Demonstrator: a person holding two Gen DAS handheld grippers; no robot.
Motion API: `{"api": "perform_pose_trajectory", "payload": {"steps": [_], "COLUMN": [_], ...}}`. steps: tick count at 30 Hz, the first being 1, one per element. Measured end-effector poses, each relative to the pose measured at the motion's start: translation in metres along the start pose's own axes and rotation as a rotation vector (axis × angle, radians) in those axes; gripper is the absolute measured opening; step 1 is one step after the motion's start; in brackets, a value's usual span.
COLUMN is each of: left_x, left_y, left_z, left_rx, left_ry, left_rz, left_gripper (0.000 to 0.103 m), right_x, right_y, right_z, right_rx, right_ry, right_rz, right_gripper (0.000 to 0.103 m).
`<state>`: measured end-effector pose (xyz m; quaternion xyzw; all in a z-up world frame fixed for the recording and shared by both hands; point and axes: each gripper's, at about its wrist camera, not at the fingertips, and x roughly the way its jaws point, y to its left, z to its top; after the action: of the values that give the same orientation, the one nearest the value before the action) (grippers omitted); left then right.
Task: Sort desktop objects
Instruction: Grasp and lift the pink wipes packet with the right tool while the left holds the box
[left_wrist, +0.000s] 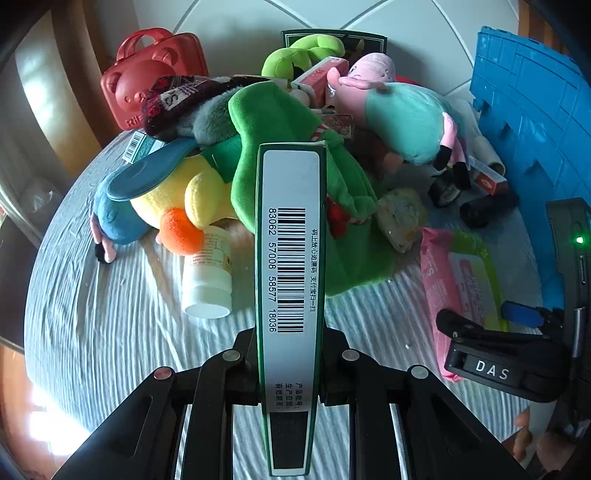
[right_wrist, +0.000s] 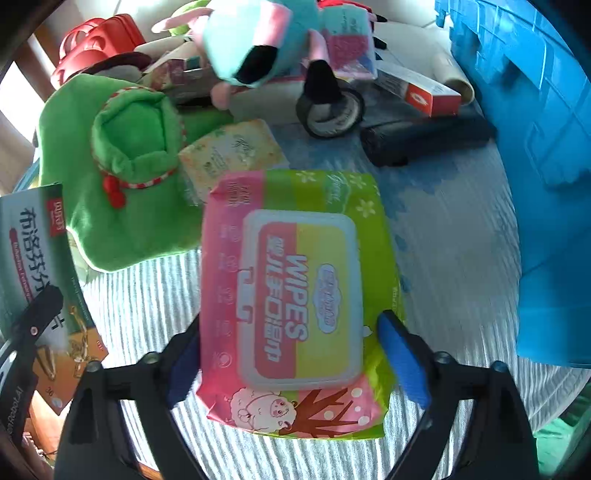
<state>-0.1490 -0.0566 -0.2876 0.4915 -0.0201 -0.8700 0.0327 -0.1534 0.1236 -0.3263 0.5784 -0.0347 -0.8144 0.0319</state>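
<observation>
- The pack of wipes (right_wrist: 295, 295) is lying flat on the striped tablecloth (right_wrist: 461, 240), directly under my right gripper (right_wrist: 295, 354), with its long axis running away from me, in line with the fingers.
- My right gripper is standing spread, one finger along each long side of the pack; whether the blue pads (right_wrist: 404, 358) are touching the wrapper, I cannot tell.
- My right hand is the nearer one to the wipes; in the left wrist view the pack is sitting well off to that gripper's right.
- My left gripper (left_wrist: 290, 354) is pinching a slim green medicine box (left_wrist: 290, 295) on edge, barcode up, its length pointing forward over the toy pile.
- Beyond the wipes, a green plush pouch (right_wrist: 122, 177) is lying to the left and a small snack packet (right_wrist: 229, 155) just past the far end.
- A blue crate (right_wrist: 535, 147) is standing to the right, likely the nearest place to sort things into.
</observation>
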Motion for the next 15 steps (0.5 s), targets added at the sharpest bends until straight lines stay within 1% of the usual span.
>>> {"api": "perform_pose_trajectory", "payload": {"steps": [2,4,5,6,11,13,15], "left_x": [-0.001,-0.003,-0.004,-0.006,-0.016,-0.02,-0.025], "left_y": [0.0,-0.001,0.0,0.0,0.005,0.007,0.007], "left_z": [0.0,0.001,0.001,0.001,0.005,0.008,0.01], "left_rx": [0.003,0.007,0.008,0.008,0.001,-0.003,-0.003], "left_ry": [0.0,-0.004,-0.005,-0.007,-0.029,-0.04,-0.052], "left_rz": [-0.001,-0.002,-0.005,-0.006,-0.011,-0.015,-0.019], "left_gripper": [0.019,0.019,0.019,0.019,0.019,0.019,0.019], "right_x": [0.003,0.0,-0.005,-0.007,-0.015,-0.024,-0.034], "right_y": [0.0,0.003,0.005,0.007,0.005,0.007,0.014], "right_z": [0.0,0.0,-0.001,-0.002,-0.012,-0.016,-0.019], "right_rx": [0.001,-0.006,-0.013,-0.017,0.002,0.0,-0.024], "right_ry": [-0.006,-0.014,-0.029,-0.035,-0.024,-0.035,-0.056], "right_rz": [-0.011,-0.027,-0.028,-0.031,-0.003,0.019,0.02], "right_gripper": [0.1,0.089,0.074,0.071,0.068,0.067,0.067]}}
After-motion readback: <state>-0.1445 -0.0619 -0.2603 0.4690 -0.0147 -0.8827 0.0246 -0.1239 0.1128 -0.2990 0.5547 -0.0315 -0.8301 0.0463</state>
